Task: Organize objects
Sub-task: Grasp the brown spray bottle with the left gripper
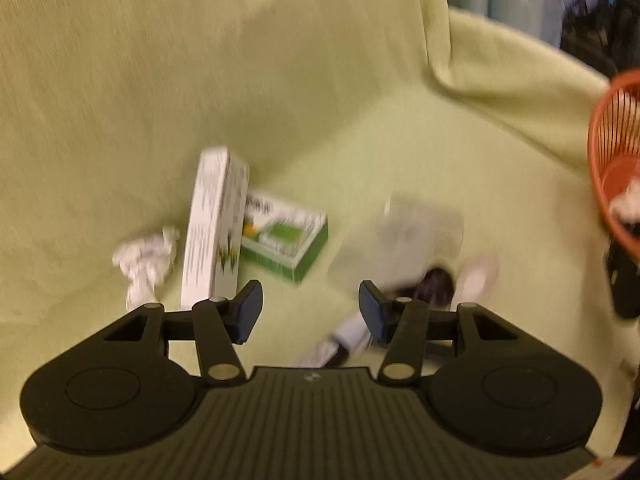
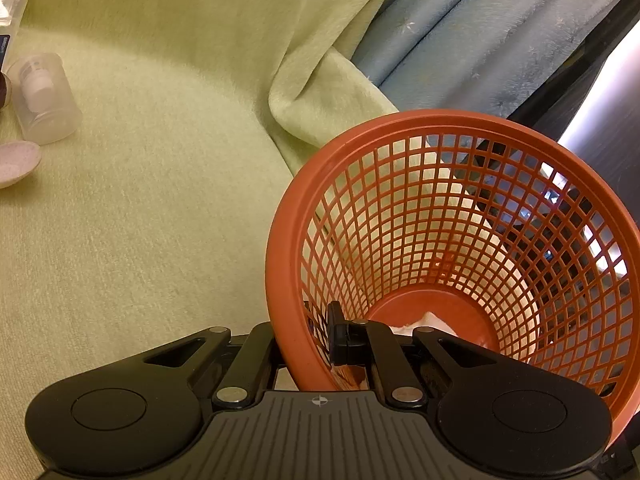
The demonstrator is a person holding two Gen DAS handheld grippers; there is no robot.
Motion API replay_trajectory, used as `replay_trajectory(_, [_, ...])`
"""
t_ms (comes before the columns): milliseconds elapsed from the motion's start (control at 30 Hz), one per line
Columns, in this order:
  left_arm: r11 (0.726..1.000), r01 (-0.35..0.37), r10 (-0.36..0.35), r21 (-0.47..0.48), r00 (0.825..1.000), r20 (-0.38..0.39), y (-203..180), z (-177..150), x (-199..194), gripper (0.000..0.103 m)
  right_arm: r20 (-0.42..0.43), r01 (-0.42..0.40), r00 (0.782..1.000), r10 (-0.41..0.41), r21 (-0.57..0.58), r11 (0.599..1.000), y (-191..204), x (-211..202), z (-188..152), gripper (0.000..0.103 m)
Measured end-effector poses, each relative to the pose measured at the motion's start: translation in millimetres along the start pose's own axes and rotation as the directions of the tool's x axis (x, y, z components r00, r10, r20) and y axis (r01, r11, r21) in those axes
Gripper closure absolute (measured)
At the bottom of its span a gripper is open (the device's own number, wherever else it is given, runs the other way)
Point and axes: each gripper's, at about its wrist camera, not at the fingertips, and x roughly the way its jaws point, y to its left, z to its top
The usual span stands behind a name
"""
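Pale green fabric (image 2: 140, 220) covers the seat where an orange mesh basket (image 2: 460, 216), round with a thick rim, tilts at its right edge, one white crumpled scrap inside. Right gripper (image 2: 320, 340) has its jaws clamped on the basket's near rim. Left of the basket, the left gripper (image 1: 310, 312) angles down, jaws apart and empty, over two boxes (image 1: 214, 228) and one paper wad (image 1: 146, 264).

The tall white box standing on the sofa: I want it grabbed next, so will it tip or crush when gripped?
The tall white box stands on end on soft green fabric, so a nudge would probably topple it. It looks like thin cardboard, likely light and somewhat crushable. It appears to lean against the green box, which may shift too.
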Motion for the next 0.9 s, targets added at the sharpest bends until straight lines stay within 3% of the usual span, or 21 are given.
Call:
replay_trajectory(433, [0.984,0.013,0.008,0.176,0.993,-0.118,-5,-35,40,0.061,0.000,0.000,1.000,0.000,-0.005,1.000,0,0,-2,0.100])
replay_trajectory(733, [0.990,0.037,-0.021,0.133,0.993,-0.119,-5,-39,35,0.083,0.000,-0.002,1.000,0.002,-0.006,1.000,-2,-1,-4,0.100])
replay_trajectory(900, [0.997,0.038,-0.032,0.069,0.996,-0.083,0,-38,26,0.084,0.000,-0.003,1.000,0.003,-0.007,1.000,-1,-1,-3,0.100])
